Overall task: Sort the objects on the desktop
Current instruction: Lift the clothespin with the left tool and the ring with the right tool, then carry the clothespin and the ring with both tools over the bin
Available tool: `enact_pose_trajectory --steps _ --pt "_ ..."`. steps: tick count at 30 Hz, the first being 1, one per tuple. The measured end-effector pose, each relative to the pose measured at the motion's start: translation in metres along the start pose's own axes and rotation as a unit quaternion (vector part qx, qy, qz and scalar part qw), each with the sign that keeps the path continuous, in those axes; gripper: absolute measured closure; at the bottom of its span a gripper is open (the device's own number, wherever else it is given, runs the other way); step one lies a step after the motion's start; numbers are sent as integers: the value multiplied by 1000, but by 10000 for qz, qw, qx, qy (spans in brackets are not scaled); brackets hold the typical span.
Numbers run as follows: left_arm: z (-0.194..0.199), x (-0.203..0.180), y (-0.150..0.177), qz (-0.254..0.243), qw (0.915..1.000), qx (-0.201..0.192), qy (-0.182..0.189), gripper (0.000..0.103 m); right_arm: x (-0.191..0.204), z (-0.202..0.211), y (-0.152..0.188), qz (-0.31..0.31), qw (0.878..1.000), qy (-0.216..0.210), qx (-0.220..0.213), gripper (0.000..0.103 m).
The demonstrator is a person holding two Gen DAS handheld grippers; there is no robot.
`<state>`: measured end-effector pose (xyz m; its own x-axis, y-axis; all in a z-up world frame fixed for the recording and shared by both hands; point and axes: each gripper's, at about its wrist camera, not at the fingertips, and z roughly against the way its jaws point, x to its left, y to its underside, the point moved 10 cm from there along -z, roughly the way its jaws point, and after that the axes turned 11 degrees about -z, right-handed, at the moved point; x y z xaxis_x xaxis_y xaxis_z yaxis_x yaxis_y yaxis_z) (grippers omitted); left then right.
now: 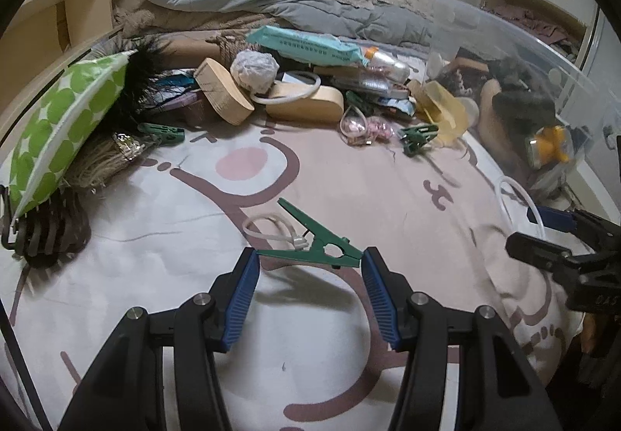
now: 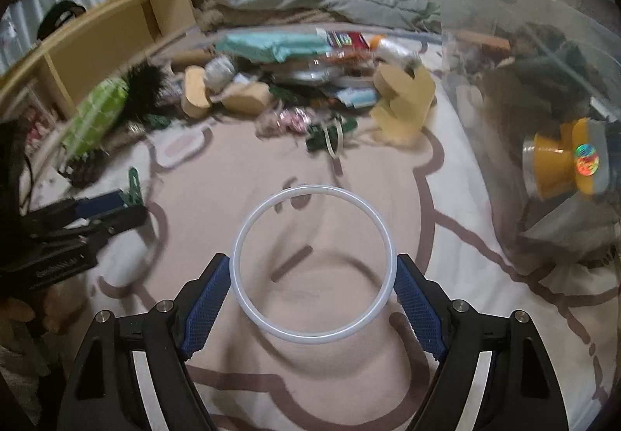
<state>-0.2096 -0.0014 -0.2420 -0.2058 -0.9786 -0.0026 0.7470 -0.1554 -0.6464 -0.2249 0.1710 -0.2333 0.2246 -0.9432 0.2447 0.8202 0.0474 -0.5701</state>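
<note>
Surface: bed with a pink-and-white printed blanket [image 1: 349, 179]; loose pile of items along the far side, clear plastic bin [image 1: 543, 54] at the right.
Left tool [image 1: 309, 268]: pads clamped on a green clothes peg [image 1: 322, 246], gripped end to end, lifted off the blanket, shadow beneath. A white cable tie [image 1: 271, 229] lies just behind it.
Left step, judged: carry peg to its group. Keep the squeeze steady; the end-to-end hold is narrow, so a twist could flip the peg out.
Right tool [image 2: 312, 274]: jaws wide, both pads touching the outer rim of a white ring [image 2: 312, 336], which sits between them above the blanket.
Right step, judged: likely bound for the bin. The ring looks thin and flexible, so grip only enough to hold, or it may buckle and pop free. Keep it level over the bin wall.
Other pegs: 2 more green ones near the pile [image 1: 419, 136], [image 1: 161, 132].
Writing: teal packet [image 1: 310, 47] carries a row of print, too small to read. Holographic sticker on a yellow spool [image 2: 562, 159] inside the bin, no legible text.
</note>
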Motion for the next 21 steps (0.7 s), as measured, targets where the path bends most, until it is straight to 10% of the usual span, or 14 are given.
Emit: enact_pose_trajectory --steps 21 --pt "76 -41 -27 47 9962 -634 596 48 -14 145 -34 -211 9889 -790 -1242 19"
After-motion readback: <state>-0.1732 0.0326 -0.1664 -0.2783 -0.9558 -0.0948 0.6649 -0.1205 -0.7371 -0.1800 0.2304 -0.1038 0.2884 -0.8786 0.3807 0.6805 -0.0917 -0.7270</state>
